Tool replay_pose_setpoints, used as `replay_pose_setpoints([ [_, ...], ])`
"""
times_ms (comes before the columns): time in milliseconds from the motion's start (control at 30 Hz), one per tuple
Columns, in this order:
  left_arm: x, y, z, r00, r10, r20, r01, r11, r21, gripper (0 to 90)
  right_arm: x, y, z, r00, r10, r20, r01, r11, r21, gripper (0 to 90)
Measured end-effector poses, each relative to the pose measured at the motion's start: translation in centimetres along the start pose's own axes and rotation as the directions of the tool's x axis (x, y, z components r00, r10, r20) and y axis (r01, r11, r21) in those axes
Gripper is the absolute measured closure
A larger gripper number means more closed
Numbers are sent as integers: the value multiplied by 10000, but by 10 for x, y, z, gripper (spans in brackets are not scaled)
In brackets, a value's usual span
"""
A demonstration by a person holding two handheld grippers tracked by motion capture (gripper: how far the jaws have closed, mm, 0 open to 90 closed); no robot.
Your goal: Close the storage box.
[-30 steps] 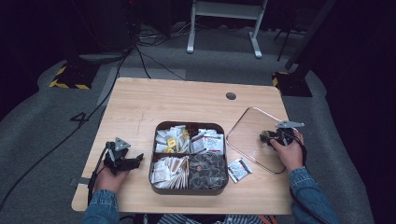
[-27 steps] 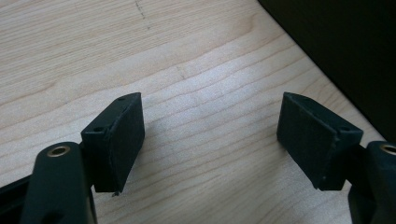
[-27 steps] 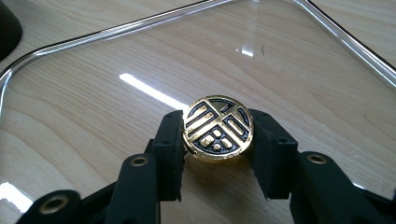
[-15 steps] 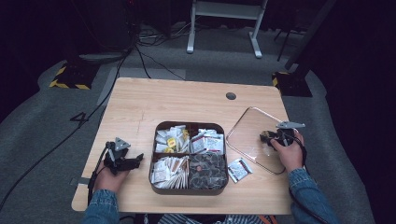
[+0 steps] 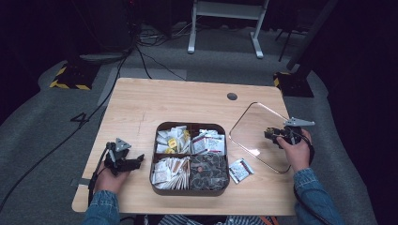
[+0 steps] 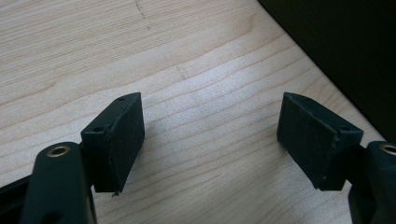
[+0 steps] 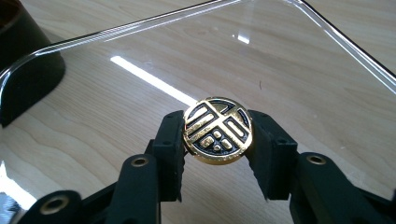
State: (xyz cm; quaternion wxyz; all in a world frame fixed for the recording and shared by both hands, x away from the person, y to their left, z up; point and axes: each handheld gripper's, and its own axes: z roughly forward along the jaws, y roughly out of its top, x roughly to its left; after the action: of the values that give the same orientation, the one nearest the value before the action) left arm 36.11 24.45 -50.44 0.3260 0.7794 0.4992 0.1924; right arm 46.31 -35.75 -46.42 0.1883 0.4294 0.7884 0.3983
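Note:
A clear square lid (image 5: 257,136) lies on the table right of the dark four-compartment box (image 5: 152,172). My right gripper (image 5: 273,134) is shut on the lid's round gold knob (image 7: 218,135). In the right gripper view both pads (image 7: 170,135) press the knob's edges, with the clear lid (image 7: 140,56) spread beneath. My left gripper (image 5: 135,161) rests on the wood just left of the box. Its jaws stand wide open (image 6: 210,135) with only bare table between them.
The box's compartments hold several white, yellow and dark packets. One loose packet (image 5: 240,169) lies on the table between box and lid. A cable hole (image 5: 232,96) sits near the far edge. The box's dark wall (image 6: 345,46) is close by the left gripper.

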Motion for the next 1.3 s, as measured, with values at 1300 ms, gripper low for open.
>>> replay_pose_setpoints([
  [1300,0,0,0,10000,-31,-27,31,10000,0,237,100,84,-37,9493,-1926,-2486,1685,9790,-1152,588],
])
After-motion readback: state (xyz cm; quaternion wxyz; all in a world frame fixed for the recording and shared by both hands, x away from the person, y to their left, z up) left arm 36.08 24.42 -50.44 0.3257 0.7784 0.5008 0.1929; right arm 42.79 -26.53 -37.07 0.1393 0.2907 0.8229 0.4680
